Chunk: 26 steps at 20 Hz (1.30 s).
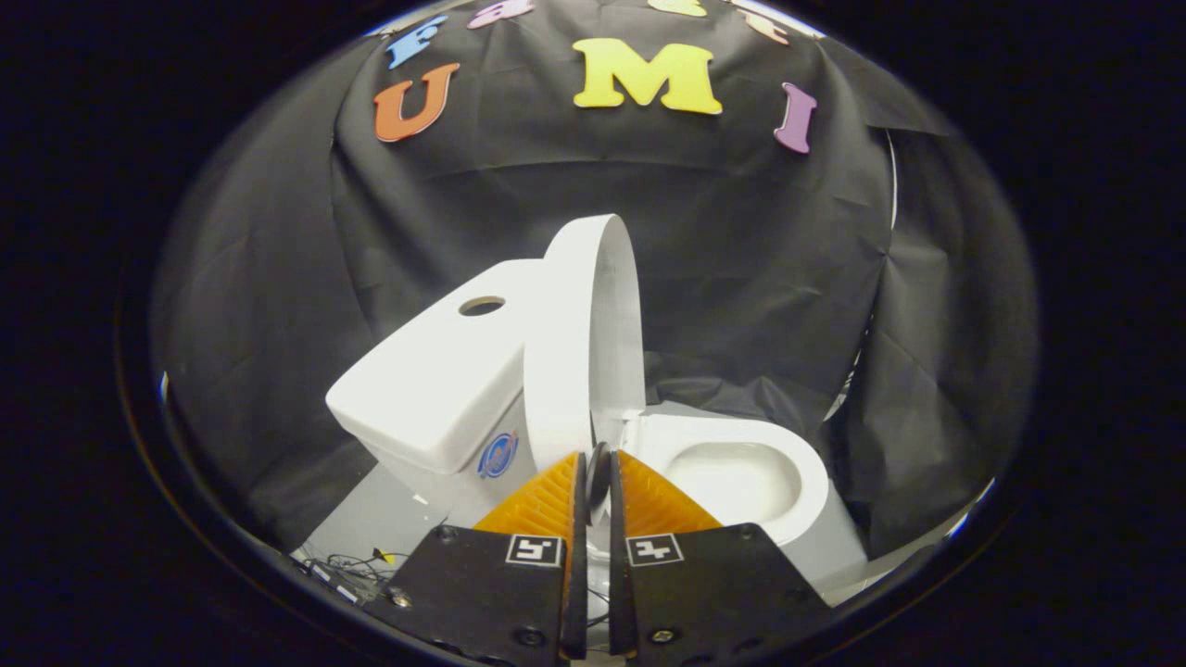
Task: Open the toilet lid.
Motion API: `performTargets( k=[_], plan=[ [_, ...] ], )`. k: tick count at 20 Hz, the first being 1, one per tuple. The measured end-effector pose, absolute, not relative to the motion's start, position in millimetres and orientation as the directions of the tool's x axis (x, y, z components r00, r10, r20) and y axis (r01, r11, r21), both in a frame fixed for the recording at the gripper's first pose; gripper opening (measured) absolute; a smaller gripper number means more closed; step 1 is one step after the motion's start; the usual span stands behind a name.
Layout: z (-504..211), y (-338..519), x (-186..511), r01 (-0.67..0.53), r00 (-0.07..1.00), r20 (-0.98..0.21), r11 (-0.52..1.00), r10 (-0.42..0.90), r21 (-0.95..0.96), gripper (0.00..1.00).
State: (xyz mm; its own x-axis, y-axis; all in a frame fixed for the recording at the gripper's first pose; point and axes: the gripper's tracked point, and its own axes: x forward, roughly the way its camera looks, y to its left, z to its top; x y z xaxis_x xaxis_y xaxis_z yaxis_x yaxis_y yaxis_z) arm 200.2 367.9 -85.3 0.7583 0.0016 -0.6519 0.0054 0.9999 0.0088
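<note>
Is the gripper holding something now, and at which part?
It cannot be told for sure. The gripper is nearly closed at the lower edge of the raised lid, but a press by both fingers is not visible.

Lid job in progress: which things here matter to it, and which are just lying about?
Part of the job:
- toilet lid, raised upright, leaning toward the tank
- gripper, fingers nearly closed around the lid's lower edge
- bowl, now uncovered

Just lying about:
- cables on the floor beside the toilet base
</note>
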Motion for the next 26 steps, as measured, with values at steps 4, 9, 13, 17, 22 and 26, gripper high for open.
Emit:
performTargets(
  k=[4, 9, 13, 17, 22, 26],
  plan=[
    [-86, 379, 201, -0.019, 0.764, -0.645, 1.0, 0.009, -0.008, 0.12],
    [-88, 390, 201, -0.071, 0.768, -0.638, 0.997, 0.053, -0.003, 0.13],
    [-88, 391, 201, -0.095, 0.771, -0.633, 0.995, 0.071, -0.004, 0.13],
    [-90, 388, 201, -0.116, 0.767, -0.637, 0.993, 0.076, -0.021, 0.13],
    [-86, 392, 198, -0.119, 0.743, -0.651, 0.988, 0.157, 0.103, 0.18],
    [-53, 395, 179, -0.198, 0.751, -0.602, 0.962, 0.271, 0.188, 0.33]
  ],
)
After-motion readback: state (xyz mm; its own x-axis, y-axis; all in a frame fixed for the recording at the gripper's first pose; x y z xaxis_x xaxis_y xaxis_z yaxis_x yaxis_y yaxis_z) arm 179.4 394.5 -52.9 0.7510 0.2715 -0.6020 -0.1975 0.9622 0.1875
